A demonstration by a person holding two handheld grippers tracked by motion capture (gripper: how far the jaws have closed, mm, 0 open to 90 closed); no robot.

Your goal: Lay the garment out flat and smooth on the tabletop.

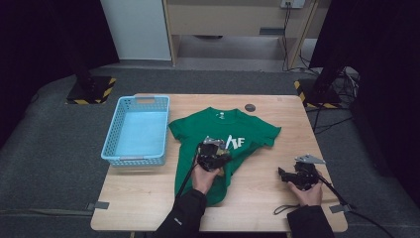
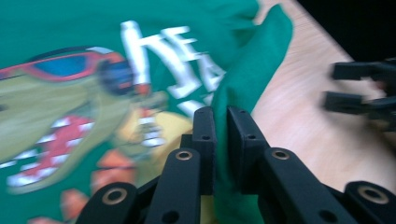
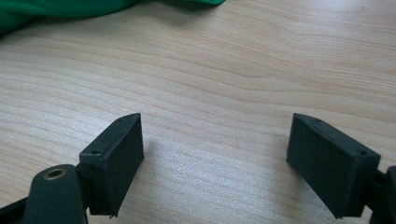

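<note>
Nearest me, the right gripper (image 1: 292, 177) rests over bare wooden table (image 1: 257, 198), jaws spread wide with nothing between them. Just left, the left gripper (image 2: 222, 140) pinches a fold of the green T-shirt (image 1: 218, 134), which lies mid-table; its white lettering is too blurred to read. Beyond, a blue basket (image 1: 111, 144) sits beside it.

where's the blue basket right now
In the high view the blue basket sits at the table's far left, just left of the green t-shirt.
</note>
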